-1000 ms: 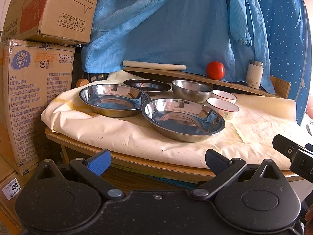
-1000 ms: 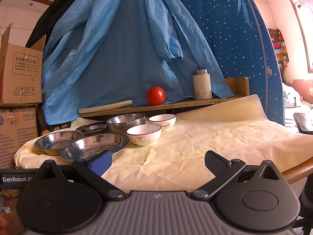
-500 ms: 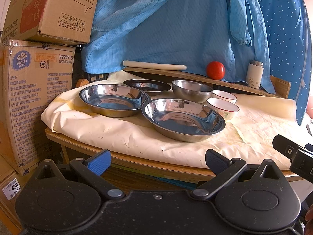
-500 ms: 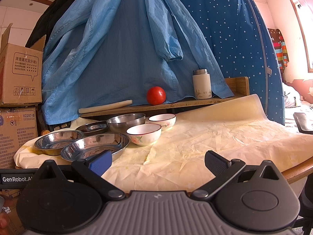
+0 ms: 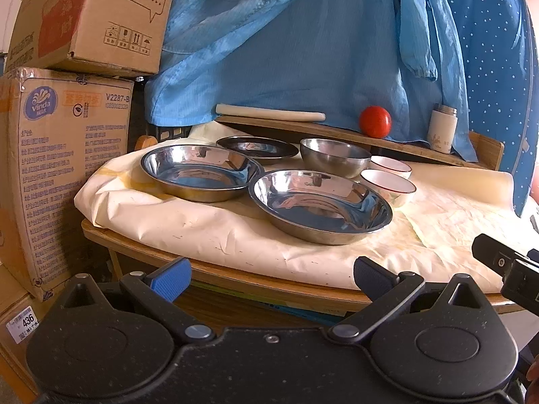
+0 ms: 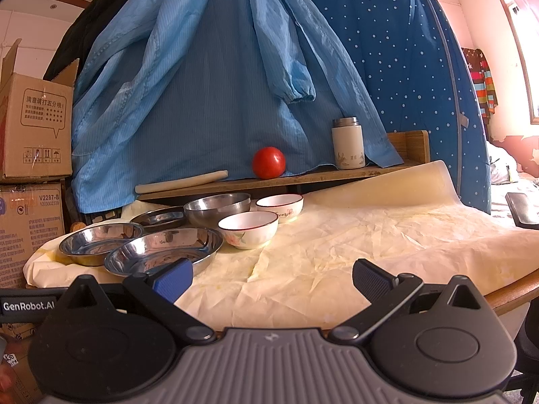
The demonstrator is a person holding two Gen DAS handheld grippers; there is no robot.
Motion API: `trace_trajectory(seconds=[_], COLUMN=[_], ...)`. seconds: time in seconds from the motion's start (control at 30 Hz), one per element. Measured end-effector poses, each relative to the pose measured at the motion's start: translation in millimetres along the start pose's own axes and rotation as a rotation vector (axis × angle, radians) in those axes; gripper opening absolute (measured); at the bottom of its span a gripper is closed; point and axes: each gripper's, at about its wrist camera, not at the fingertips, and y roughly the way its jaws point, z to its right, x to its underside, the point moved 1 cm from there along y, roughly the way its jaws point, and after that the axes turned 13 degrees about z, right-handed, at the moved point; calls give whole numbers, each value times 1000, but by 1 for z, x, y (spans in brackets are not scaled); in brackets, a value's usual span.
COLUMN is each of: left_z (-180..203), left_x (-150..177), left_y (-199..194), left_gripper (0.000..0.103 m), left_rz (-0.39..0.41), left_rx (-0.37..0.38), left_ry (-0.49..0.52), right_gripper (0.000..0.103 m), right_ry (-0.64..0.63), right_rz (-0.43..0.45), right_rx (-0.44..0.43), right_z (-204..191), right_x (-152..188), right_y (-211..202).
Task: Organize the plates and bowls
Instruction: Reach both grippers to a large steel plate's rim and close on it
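Note:
Two wide steel plates stand on the cream-covered table, one near [image 5: 321, 205] [image 6: 165, 250] and one further left [image 5: 202, 171] [image 6: 99, 242]. Behind them are a small dark steel saucer [image 5: 257, 144] [image 6: 158, 217], a steel bowl [image 5: 335, 156] [image 6: 217, 207] and two white red-rimmed bowls, near [image 5: 389, 181] [image 6: 248, 229] and far [image 5: 390, 165] [image 6: 280, 206]. My left gripper [image 5: 269, 274] is open, held short of the table's front edge. My right gripper [image 6: 273, 274] is open too, low over the front of the cloth, right of the dishes. Both hold nothing.
A raised wooden shelf [image 6: 303, 176] at the back carries a rolling pin [image 6: 182, 181], a tomato [image 6: 268, 162] and a white flask [image 6: 348, 148]. Blue garments hang behind. Cardboard boxes [image 5: 64, 175] stack at the left. The cloth [image 6: 370, 235] to the right lies bare.

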Motion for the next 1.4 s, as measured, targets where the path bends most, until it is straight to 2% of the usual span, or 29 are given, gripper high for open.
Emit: trace_trajectory(seconds=[0.27,0.57,0.77,0.93,1.13,1.4], left_z=[-3,-36,-64,-83,-93,-107], left_x=[-2,-25,-43,-53,-56,-54], left_y=[1,8,35,64,96,116], left_gripper=[102,102,102,102,102,102], left_rz=[15,120,127,102,61,43], left_rx=[-21,-104,-137,-164,-209,-185], left_ry=[-3,-87,-143,-179,-157,-177], right_gripper=[103,103,103,103,103,103], right_ry=[-10,-81,-87,-78,-130,-94], right_rz=[6,22,1,-49,-108,-243], right_rx=[-13,-67,-185,-302,-405,-548], right_z=[1,-11,-25,-37,-65,-96], right_x=[2,-3,-20,-33,-35,-33], right_y=[1,16,52,93,142,205])
